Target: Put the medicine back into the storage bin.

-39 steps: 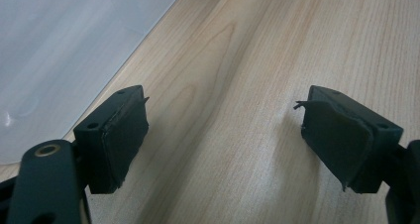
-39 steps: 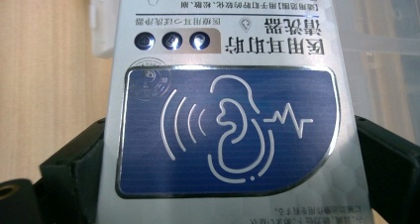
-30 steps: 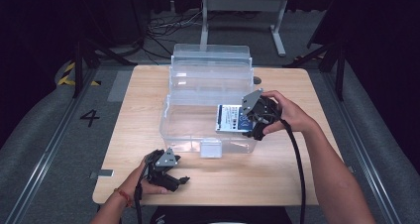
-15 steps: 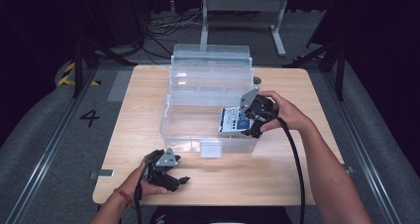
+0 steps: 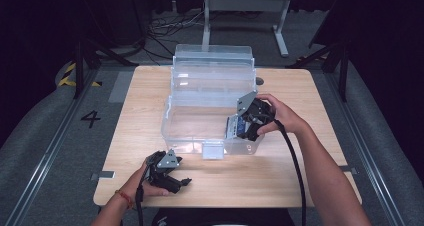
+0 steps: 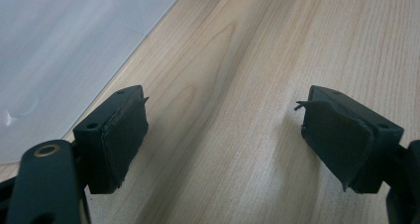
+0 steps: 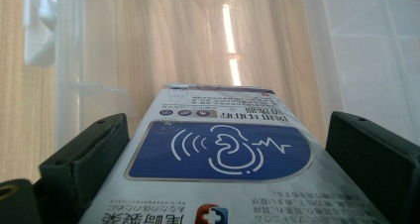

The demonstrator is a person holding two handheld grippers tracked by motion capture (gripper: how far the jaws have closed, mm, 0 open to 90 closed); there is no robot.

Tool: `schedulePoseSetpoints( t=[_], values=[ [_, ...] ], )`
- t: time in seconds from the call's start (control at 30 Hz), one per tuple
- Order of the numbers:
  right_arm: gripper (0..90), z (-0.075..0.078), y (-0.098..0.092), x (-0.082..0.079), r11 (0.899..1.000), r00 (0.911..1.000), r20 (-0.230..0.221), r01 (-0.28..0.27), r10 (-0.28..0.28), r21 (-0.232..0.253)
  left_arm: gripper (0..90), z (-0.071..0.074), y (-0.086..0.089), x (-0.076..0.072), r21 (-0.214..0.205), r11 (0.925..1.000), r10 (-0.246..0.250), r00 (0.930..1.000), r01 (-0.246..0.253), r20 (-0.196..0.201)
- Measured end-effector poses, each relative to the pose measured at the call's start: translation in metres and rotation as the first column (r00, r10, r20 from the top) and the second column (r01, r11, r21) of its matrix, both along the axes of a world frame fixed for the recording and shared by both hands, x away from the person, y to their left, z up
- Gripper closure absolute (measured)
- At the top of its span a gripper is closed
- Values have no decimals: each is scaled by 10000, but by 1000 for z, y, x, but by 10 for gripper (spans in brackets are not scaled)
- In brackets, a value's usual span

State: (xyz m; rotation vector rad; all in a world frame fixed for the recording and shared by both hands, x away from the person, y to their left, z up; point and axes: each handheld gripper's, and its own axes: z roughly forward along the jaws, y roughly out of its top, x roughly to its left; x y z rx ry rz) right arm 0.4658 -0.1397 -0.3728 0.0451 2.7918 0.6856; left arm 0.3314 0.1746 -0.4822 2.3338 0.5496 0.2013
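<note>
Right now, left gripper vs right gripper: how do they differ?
The left gripper stands open with nothing between its jaws; the right gripper grips a white carton with a blue ear symbol. The left gripper rests on the wooden table; the right gripper reaches into the clear plastic bin. Both have black jaws.

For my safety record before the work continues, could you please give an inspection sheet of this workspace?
Surface: wooden table, bare around the bin.
Job's things: clear plastic bin, lid open behind; white-and-blue box held tilted inside it.
Clutter: nothing seen.
Grippers: right gripper shut on the box at the bin's right end; left gripper open, low over the table's near edge.
Cables: black cable trails along the right forearm.
Surroundings: grey floor marked 4, metal stand behind.
</note>
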Motion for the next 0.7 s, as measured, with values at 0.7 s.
schedulePoseSetpoints(
  t=[0.7],
  values=[
    [214, 21, -22, -8, 9696, 9943, 485, 813, -949, 2307, 180, 0, 0, 0, -9, 10000, 22, 10000, -22, -1]
  ],
)
